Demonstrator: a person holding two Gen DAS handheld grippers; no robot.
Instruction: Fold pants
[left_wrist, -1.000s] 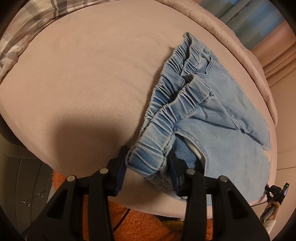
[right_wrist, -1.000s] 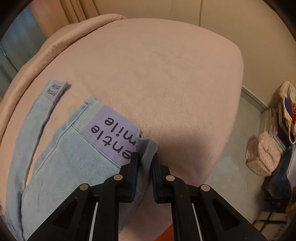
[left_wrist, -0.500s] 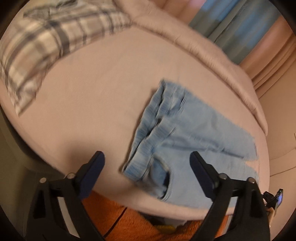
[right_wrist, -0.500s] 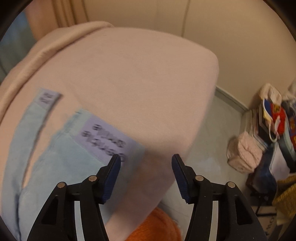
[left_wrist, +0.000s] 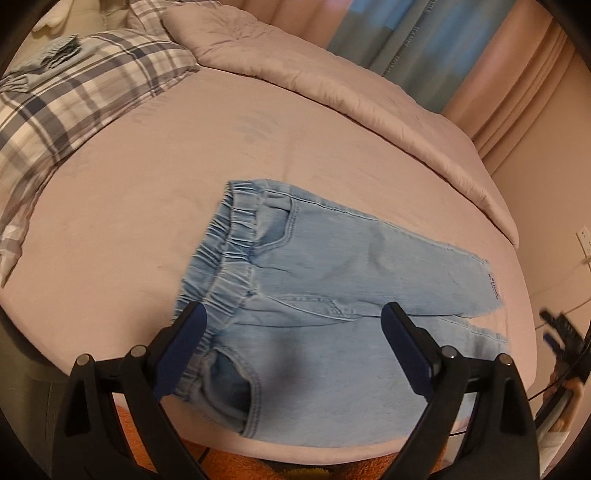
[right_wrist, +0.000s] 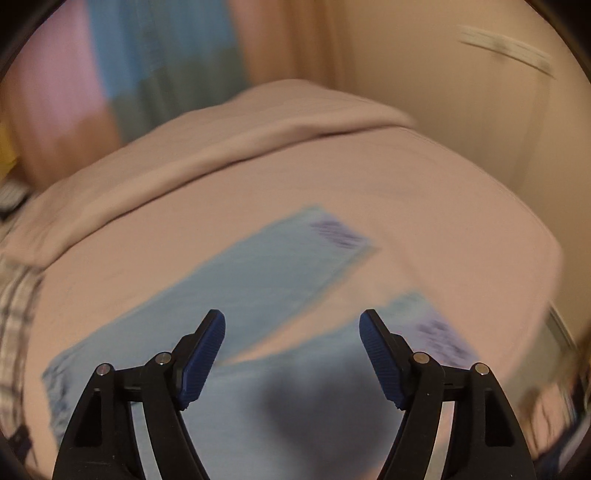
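Change: both of my grippers have let go of the denim since a second ago and now hang above it, pulled back from the cloth.
Left gripper (left_wrist: 291, 328): I see its two blue-padded fingers spread wide, with nothing between them; the elastic waistband of the pants (left_wrist: 325, 295) lies just under and beyond the left finger.
Right gripper (right_wrist: 291, 339): fingers likewise spread wide and empty; this view is blurred, so I make out little fine detail.
Pants: one pair, light blue denim, lying flat on the pink bed sheet (left_wrist: 147, 177) near the bed's front edge, waistband towards the plaid pillow (left_wrist: 70, 92), two legs running away from it.
Legs from the right wrist (right_wrist: 258, 273): two, slightly parted, each ending in a lilac hem label; the nearer leg lies below the right gripper's fingers.
Count: two grippers, one pair of pants, two hem labels, one plaid pillow.
Beyond the pants: a pink quilt (left_wrist: 332, 81) is bunched along the far side of the bed.
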